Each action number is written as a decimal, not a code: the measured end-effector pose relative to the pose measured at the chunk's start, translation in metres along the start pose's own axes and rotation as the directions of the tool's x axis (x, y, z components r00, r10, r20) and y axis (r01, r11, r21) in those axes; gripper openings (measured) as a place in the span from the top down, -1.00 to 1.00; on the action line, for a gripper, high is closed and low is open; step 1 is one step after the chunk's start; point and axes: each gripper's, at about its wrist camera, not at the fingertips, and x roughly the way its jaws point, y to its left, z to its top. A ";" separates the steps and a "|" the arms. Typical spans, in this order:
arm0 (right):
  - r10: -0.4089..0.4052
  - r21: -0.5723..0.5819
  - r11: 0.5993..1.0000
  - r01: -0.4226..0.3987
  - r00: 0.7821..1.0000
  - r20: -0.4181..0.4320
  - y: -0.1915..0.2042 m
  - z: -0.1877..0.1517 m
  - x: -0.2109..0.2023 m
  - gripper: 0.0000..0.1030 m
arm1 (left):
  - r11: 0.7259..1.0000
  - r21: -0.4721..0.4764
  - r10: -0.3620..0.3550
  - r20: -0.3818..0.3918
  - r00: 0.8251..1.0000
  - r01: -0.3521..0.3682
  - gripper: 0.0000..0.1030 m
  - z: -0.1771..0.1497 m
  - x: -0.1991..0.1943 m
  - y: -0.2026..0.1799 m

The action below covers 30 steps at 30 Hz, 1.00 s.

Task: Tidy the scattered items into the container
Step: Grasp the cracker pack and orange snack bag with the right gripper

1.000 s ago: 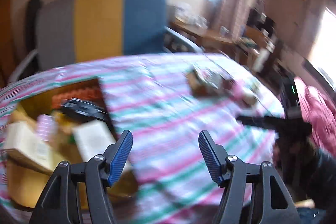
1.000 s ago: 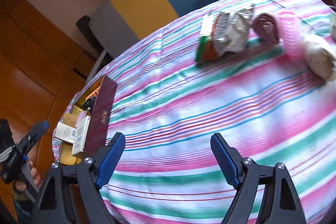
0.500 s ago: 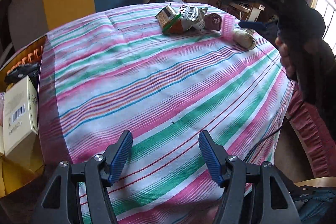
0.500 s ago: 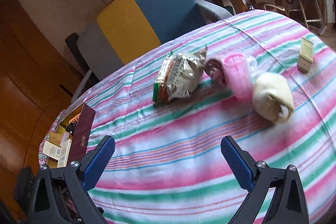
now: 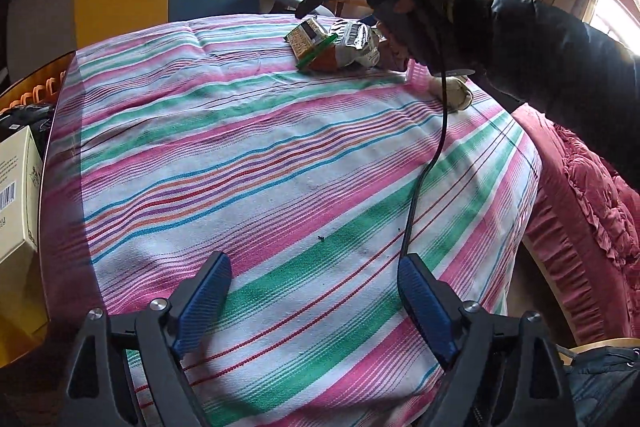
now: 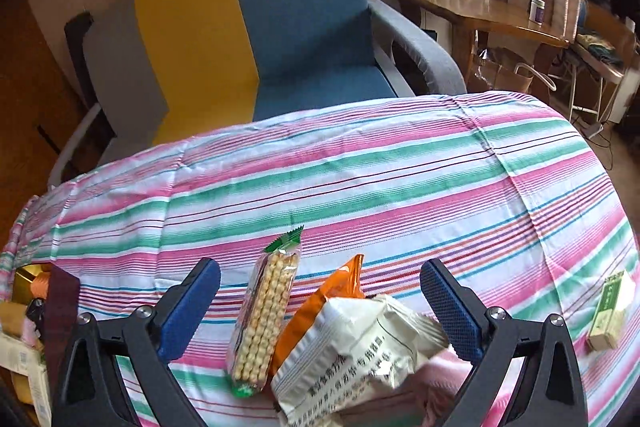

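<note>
Across the table's striped cloth (image 6: 360,187) the remaining clutter sits in one cluster toward the far right corner as the left wrist view shows it, while the container (image 5: 24,187) hangs at the left edge, already holding a white carton (image 5: 16,195). Behind the far edge stands a blue and yellow armchair (image 6: 280,27). Next in size comes the white snack bag (image 6: 360,351), then the orange packet (image 6: 320,311) under it, the biscuit pack (image 6: 264,315) just beside them, and a small green box (image 6: 610,311) lying apart near the right edge. Both tongs are spread and empty — the right gripper (image 6: 320,301) hovers over the snack cluster, the left gripper (image 5: 314,291), its jaws just widened, over bare cloth near the front edge.
</note>
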 end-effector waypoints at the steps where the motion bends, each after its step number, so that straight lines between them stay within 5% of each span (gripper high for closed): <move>1: 0.000 -0.017 1.000 0.000 1.000 -0.032 0.003 -0.001 0.009 -0.93 | 1.000 -0.008 -0.008 0.003 1.000 0.008 -0.71 0.001 0.000 0.001; 5: 0.027 -0.117 0.993 -0.036 0.996 -0.082 0.022 -0.019 0.019 -0.88 | 0.999 -0.029 -0.023 0.011 1.000 0.023 -0.71 0.002 -0.001 0.003; 10: 0.186 -0.236 0.947 -0.218 0.971 -0.148 0.051 -0.059 0.004 -0.48 | 0.999 -0.041 -0.006 0.003 1.000 0.006 -0.71 0.003 -0.002 0.000; 15: 0.239 -0.354 0.887 -0.298 0.950 -0.202 0.080 -0.113 -0.012 -0.55 | 0.998 -0.061 0.012 -0.006 1.000 -0.012 -0.71 -0.001 -0.007 -0.002; 22: 0.348 -0.314 0.863 -0.396 0.916 -0.199 0.088 -0.159 -0.045 -0.58 | 0.995 -0.093 0.042 -0.034 0.999 -0.045 -0.71 -0.005 -0.016 -0.002; 30: 0.366 -0.044 0.930 -0.365 0.930 0.024 0.010 -0.176 -0.096 -0.68 | 0.990 -0.087 0.104 -0.055 0.993 -0.109 -0.71 0.003 -0.032 0.000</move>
